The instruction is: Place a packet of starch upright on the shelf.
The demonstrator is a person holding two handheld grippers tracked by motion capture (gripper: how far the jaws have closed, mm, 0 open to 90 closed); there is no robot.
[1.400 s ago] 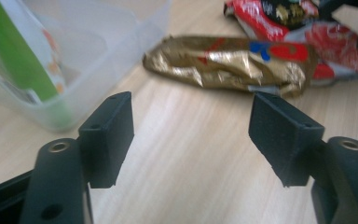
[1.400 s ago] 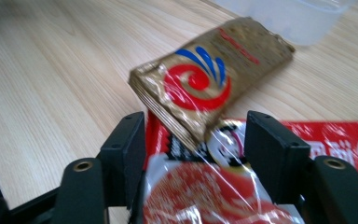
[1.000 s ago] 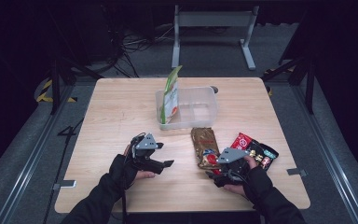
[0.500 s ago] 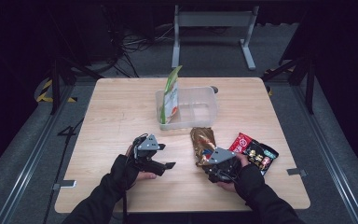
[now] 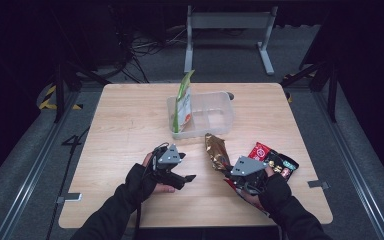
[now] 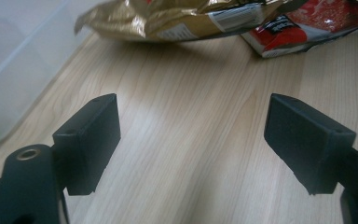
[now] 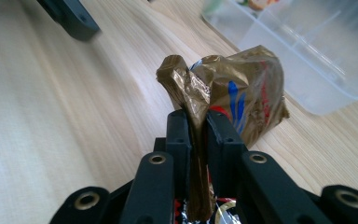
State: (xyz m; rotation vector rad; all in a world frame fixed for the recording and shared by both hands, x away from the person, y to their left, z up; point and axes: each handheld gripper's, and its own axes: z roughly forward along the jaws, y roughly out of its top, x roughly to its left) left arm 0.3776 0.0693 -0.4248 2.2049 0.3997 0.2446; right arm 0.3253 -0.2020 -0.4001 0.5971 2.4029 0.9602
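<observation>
Dark room, pale wooden table (image 5: 130, 125): right tongs (image 7: 196, 122) just pinched gold packet (image 7: 242, 98), left tongs (image 6: 191, 140) wide, empty

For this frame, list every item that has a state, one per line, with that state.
Gold snack bag: pinched at its edge, crumpled, near end raised.
Right gripper: jaws just closed, shut on the gold snack bag.
Left gripper: open, nothing between its jaws.
Clear container: open, no lid.
Green pouch: upright in the clear container.
Red snack bag: flat on the table.
</observation>
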